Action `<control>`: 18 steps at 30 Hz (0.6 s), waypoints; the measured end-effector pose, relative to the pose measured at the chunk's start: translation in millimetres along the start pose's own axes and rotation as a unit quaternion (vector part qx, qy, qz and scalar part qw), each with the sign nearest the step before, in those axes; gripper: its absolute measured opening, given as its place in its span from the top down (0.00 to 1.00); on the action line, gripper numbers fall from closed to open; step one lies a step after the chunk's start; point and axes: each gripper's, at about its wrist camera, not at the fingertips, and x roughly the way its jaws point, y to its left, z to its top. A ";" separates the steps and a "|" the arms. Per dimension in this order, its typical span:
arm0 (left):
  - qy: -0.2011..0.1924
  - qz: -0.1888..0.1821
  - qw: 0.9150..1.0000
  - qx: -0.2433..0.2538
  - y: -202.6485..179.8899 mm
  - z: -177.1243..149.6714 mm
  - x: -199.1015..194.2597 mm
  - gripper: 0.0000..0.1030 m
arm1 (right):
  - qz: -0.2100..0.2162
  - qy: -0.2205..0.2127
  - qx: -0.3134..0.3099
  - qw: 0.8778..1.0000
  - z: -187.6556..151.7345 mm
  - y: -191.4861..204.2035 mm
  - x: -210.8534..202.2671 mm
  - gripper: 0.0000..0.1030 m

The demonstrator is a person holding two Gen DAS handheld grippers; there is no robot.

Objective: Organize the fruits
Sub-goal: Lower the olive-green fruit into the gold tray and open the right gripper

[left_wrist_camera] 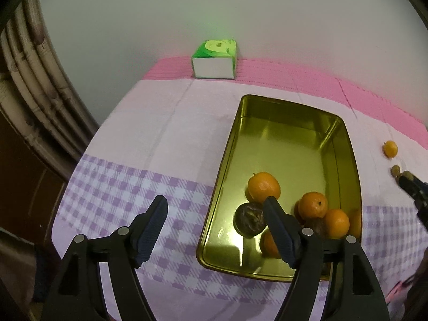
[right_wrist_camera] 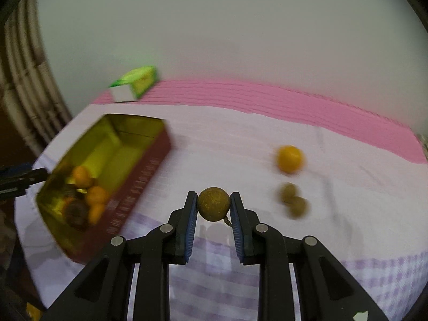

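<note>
- Right gripper jaws pinching small brown fruit, lifted off surface for tin.
- Left gripper jaws spread, empty, hovering at tin's near edge.

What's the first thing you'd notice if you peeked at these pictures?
The shiny gold tin in the middle of the checked cloth, with bright oranges piled at its near end. Then the right gripper, pinching a small brown round fruit above the cloth, and one lone orange lying further right.
</note>
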 end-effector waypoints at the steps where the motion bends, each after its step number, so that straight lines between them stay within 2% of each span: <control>1: 0.001 -0.001 1.000 -0.002 1.4 0.2 -0.3 0.26 | 0.009 0.000 -0.009 1.000 3.5 10.1 0.5 0.78; 10: -0.001 0.000 0.999 -0.036 17.8 2.5 -2.8 0.26 | 0.072 0.010 -0.082 0.994 16.2 94.8 13.2 0.78; 18: 0.014 -0.009 0.998 -0.067 30.5 3.1 2.7 0.26 | 0.086 0.031 -0.110 0.990 13.4 126.7 35.8 0.78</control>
